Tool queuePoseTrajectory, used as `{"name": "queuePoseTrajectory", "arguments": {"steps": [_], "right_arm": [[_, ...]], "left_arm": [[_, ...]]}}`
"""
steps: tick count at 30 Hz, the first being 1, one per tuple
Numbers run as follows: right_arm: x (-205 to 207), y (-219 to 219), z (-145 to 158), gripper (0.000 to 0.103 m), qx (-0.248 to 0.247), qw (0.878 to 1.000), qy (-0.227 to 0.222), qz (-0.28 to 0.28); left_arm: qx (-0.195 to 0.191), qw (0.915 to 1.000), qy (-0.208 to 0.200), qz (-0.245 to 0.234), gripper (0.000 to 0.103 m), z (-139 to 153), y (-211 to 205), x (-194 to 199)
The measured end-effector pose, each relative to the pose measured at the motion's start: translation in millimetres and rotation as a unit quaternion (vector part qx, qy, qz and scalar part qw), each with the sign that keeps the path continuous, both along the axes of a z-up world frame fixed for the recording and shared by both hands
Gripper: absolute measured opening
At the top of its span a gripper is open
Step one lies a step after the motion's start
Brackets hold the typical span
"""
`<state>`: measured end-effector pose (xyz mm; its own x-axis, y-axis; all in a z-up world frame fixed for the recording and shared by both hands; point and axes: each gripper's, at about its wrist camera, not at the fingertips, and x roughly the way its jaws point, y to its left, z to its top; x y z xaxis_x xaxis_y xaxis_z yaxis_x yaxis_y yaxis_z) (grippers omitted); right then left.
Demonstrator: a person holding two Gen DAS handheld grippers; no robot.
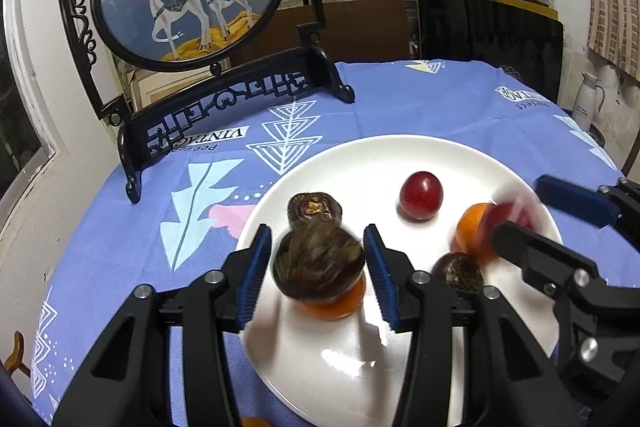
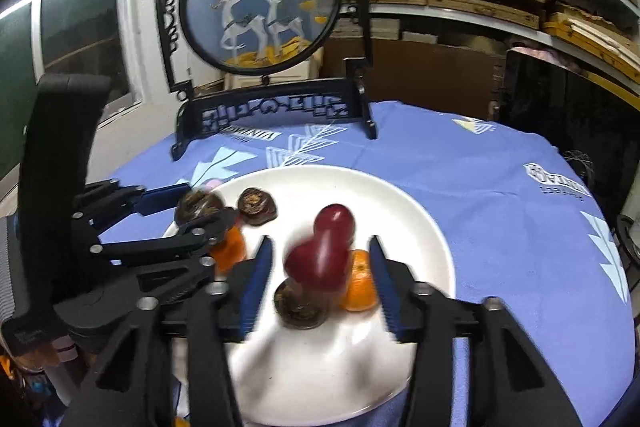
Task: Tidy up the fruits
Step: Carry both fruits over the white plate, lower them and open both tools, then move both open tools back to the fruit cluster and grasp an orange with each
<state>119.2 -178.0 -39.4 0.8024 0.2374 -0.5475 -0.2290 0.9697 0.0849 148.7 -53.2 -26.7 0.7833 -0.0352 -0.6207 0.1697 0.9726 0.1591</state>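
You are dropping fruits onto the white plate. Your left gripper stands wide around a brown chestnut; your right gripper stands wide around a red plum. Next, lift both away gently.

You're working under dim, cool indoor light. It glares off the near part of the white plate and throws soft shadows beneath the fruit. The red fruit in your right view is smeared with motion blur, as is the brown fruit in your left view. Both fisheye views bend the shelves and darken at the corners.
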Motion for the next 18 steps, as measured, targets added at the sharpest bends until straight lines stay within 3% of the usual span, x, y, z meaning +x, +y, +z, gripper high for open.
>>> {"name": "queuePoseTrajectory", "arguments": {"steps": [1, 2, 18], "right_arm": [[-0.7, -2.2, 1.1, 0.059, 0.004, 1.000, -0.002, -0.005], [-1.1, -4.3, 2.5, 0.059, 0.008, 1.000, -0.004, -0.007], [-0.6, -6.9, -2.1, 0.064, -0.003, 1.000, -0.006, -0.018]], "left_arm": [[-0.002, 1.0000, -0.005, 0.004, 0.063, 0.9, 1.3, -0.6], [-0.003, 1.0000, -0.008, 0.005, 0.066, 1.5, 2.1, -1.2], [0.000, 0.9999, -0.006, -0.009, 0.068, 1.4, 0.0, -3.9]]}}
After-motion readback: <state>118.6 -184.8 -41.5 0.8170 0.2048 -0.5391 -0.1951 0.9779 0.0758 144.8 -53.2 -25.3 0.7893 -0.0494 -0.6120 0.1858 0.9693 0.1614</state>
